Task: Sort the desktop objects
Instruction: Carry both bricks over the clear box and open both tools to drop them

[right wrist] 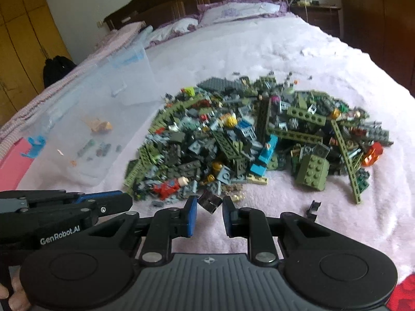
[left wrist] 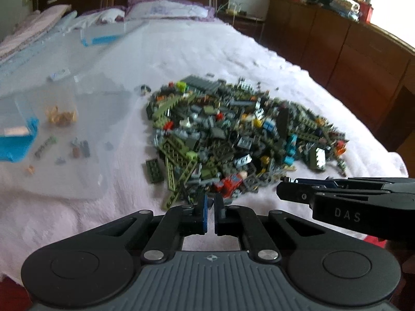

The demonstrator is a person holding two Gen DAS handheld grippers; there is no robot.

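Note:
A big pile of small building bricks (left wrist: 241, 134), mostly green and grey, lies on a pink bedspread; it also shows in the right wrist view (right wrist: 259, 140). My left gripper (left wrist: 211, 215) is shut and empty, just short of the pile's near edge. My right gripper (right wrist: 209, 207) is shut on a small dark brick (right wrist: 209, 203) at the pile's near edge. A clear plastic bin (left wrist: 64, 129) left of the pile holds a few sorted pieces; it also shows in the right wrist view (right wrist: 85, 119).
A red minifigure (right wrist: 168, 186) lies at the pile's front. A loose black piece (right wrist: 312, 207) lies on the bedspread to the right. Pillows (left wrist: 166, 10) and a wooden headboard are at the far end. A dark wooden cabinet (left wrist: 350, 51) runs along the right.

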